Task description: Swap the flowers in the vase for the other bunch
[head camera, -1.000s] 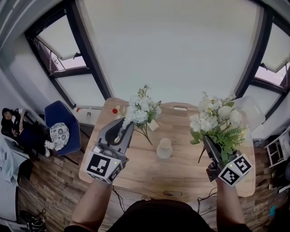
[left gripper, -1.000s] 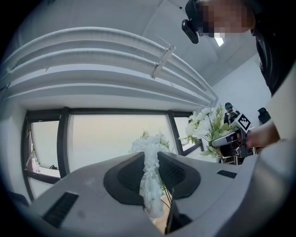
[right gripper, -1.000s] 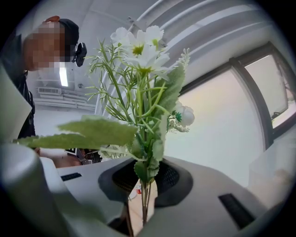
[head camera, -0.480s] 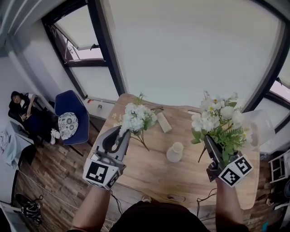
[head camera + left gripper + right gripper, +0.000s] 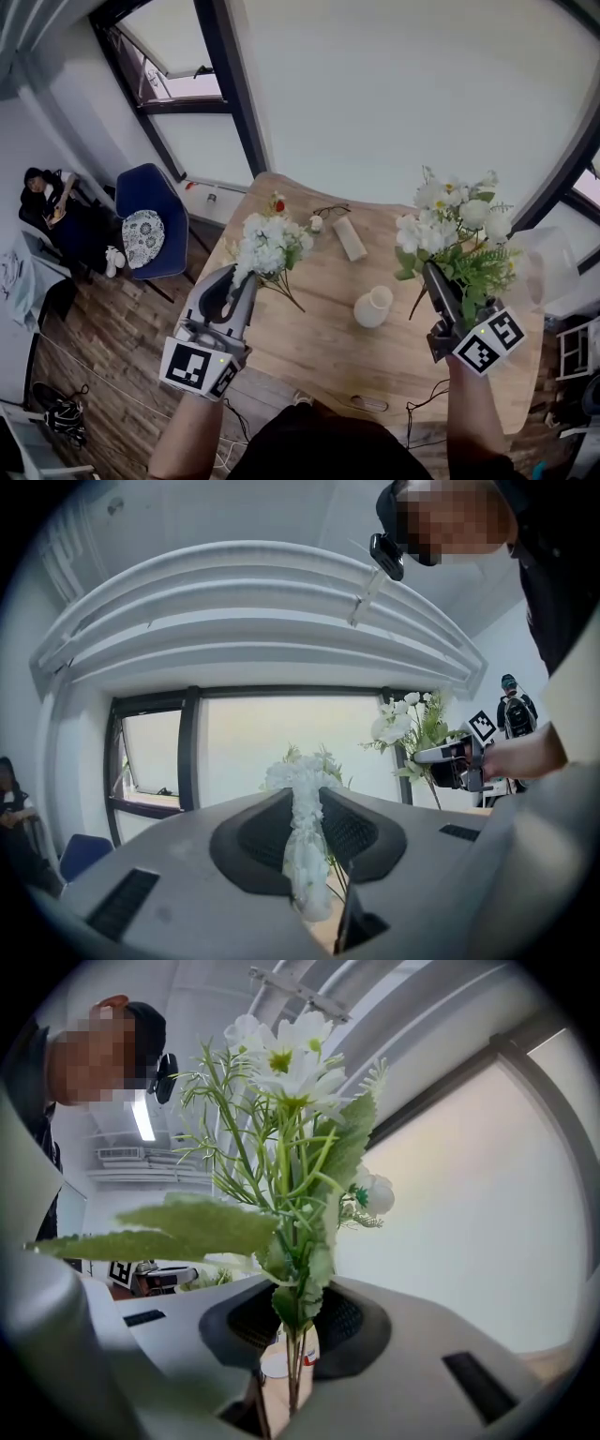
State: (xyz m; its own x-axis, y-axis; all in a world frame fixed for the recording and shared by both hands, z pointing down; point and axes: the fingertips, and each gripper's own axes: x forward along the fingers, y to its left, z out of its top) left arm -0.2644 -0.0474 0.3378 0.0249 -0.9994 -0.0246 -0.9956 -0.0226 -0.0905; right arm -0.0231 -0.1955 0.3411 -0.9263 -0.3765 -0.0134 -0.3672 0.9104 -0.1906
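A small cream vase [image 5: 373,307] stands with nothing in it on the wooden table [image 5: 309,361]. My left gripper [image 5: 246,283] hovers over the table's left part, shut on a bunch of white blossoms [image 5: 267,246]. In the left gripper view the pale cluster [image 5: 305,829] is pinched between the pads, with thin stems hanging below. My right gripper [image 5: 429,273] is to the right of the vase, shut on the stems of a bunch of white daisies with green leaves [image 5: 457,234]. These stems [image 5: 294,1358] run up between the jaws in the right gripper view.
A beige block [image 5: 350,238], a small red item [image 5: 277,203] and a dark wiry thing [image 5: 330,210] lie at the table's far side. A blue chair [image 5: 145,220] and a seated person [image 5: 47,202] are left of the table. A clear plastic thing [image 5: 548,262] sits at the right edge.
My left gripper carried the white bunch leftward, away from the vase and lower. My right gripper with the daisy bunch came nearer the vase. Both grips held.
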